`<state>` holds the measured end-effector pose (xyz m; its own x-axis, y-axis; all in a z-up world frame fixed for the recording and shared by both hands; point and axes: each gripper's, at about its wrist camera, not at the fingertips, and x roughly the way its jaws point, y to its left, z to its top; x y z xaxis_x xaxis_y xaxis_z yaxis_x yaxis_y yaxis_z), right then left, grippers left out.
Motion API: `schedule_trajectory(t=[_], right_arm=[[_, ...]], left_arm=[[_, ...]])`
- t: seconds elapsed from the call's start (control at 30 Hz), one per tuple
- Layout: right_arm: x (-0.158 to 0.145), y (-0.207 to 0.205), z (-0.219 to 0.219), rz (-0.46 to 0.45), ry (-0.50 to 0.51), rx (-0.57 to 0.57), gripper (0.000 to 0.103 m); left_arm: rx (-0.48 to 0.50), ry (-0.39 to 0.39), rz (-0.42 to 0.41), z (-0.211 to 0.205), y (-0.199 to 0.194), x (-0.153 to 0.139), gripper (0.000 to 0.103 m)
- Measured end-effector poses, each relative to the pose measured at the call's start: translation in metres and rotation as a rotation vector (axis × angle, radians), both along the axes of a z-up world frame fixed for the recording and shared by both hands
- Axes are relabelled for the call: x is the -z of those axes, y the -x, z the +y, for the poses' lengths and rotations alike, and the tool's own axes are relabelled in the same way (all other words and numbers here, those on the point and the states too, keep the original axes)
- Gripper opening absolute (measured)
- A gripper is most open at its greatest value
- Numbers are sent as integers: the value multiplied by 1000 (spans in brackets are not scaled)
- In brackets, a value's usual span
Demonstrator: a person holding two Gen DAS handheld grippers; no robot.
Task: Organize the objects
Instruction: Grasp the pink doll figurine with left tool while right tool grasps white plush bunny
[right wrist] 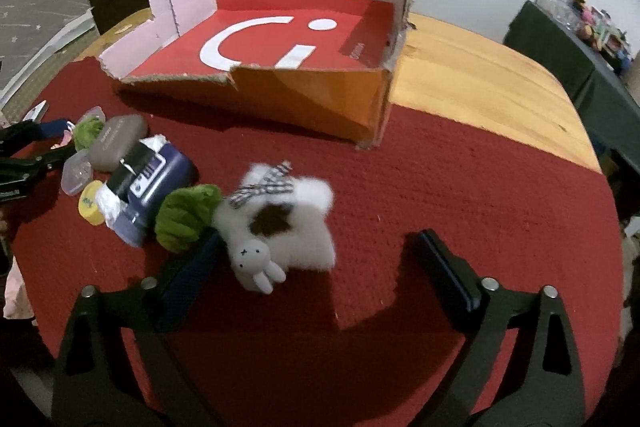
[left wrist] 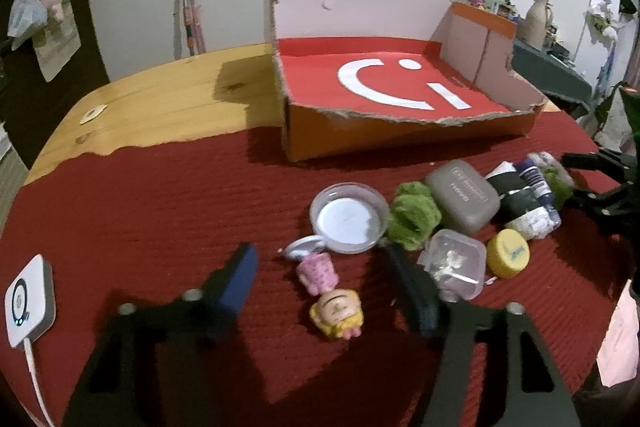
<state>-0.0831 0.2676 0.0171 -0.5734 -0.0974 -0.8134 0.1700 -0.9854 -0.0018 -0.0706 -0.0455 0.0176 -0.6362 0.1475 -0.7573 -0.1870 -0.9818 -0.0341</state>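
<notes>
1. As far as both wrist views showed, sorting had not begun: the cardboard box [left wrist: 400, 87] lay empty, well ahead of both grippers, with only its red printed floor on view.
2. Left gripper [left wrist: 320, 283]: jaws apart and gripping nothing. The small doll [left wrist: 334, 301] lay between the fingers with neither pad pressing on it. Just ahead sat the shallow dish [left wrist: 348, 219], and ahead to its right the green tuft [left wrist: 414, 215], the grey case [left wrist: 464, 195], the clear tub [left wrist: 454, 263] and the yellow cap [left wrist: 508, 253].
3. Right gripper [right wrist: 316, 255]: jaws wide and unloaded. The white plush toy [right wrist: 292, 223] lay between the fingers, nearer the left finger; contact there could not be told.
4. To that gripper's left lay a second green tuft [right wrist: 186, 213] and the dark blue pouch [right wrist: 156, 187].
5. Judgement: both picks were being lined up; every item stayed on the red mat [right wrist: 460, 195], so all moves into the box were left to do.
</notes>
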Motion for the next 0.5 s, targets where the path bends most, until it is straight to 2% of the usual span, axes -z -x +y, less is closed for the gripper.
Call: schedule_trajectory(t=[0.07, 0.1, 0.17, 0.2, 0.37, 0.43, 0.5], right_arm=[[0, 3, -2, 9, 3, -19, 82], [-1, 4, -3, 12, 5, -25, 79], [-2, 5, -7, 23, 15, -41, 60], [-3, 5, -7, 27, 25, -39, 54], [-6, 0, -4, 44, 76, -4, 52], [-13, -6, -3, 61, 105, 4, 52], [-24, -12, -6, 100, 93, 8, 52]], left_arm=[[8, -12, 1, 1, 1, -1, 48], [12, -19, 3, 1, 2, -2, 45], [13, -34, 5, 0, 2, -2, 26], [14, -45, 4, -1, 2, -2, 21], [10, -114, 2, -5, -2, -7, 21], [13, -108, 23, -2, -7, -12, 21], [19, -95, 47, 1, -12, -19, 21]])
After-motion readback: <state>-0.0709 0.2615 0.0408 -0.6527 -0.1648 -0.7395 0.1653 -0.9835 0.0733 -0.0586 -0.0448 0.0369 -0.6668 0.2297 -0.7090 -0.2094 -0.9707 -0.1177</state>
